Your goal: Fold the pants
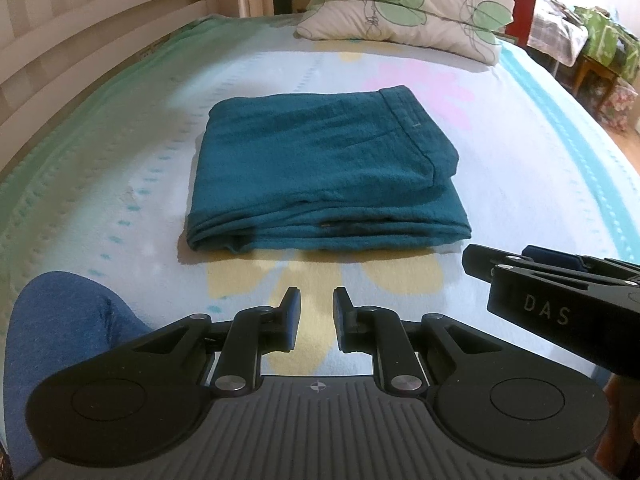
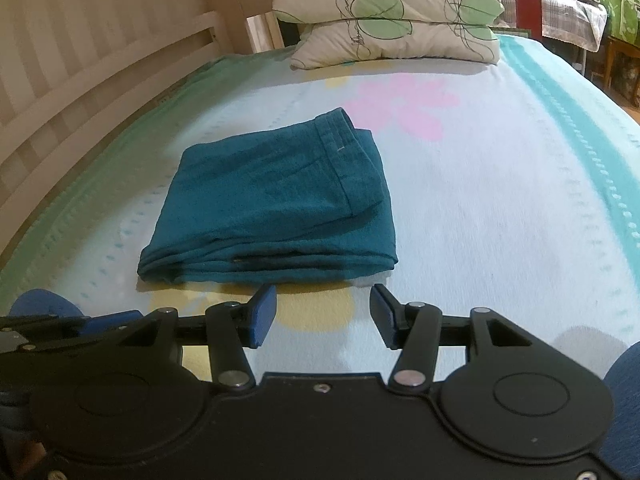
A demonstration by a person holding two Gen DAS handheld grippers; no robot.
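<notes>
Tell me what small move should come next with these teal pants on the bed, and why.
Probably just draw both tools back and stop. The teal pants already lie in a compact stacked rectangle on the bedspread, waistband on top. The left tool and right tool are both open, holding nothing, short of the near edge.

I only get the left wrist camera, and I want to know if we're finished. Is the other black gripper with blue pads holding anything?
Observer: No. The right gripper is open, with nothing between its blue pads.
Operator: Is it touching the folded teal cloth pants?
Observer: No. The folded teal cloth pants lie just ahead of it, apart, flat on the pastel flowered bedspread.
Operator: Anything beside it?
Observer: A blue fabric shape, perhaps a knee, at the view's right edge.
</notes>
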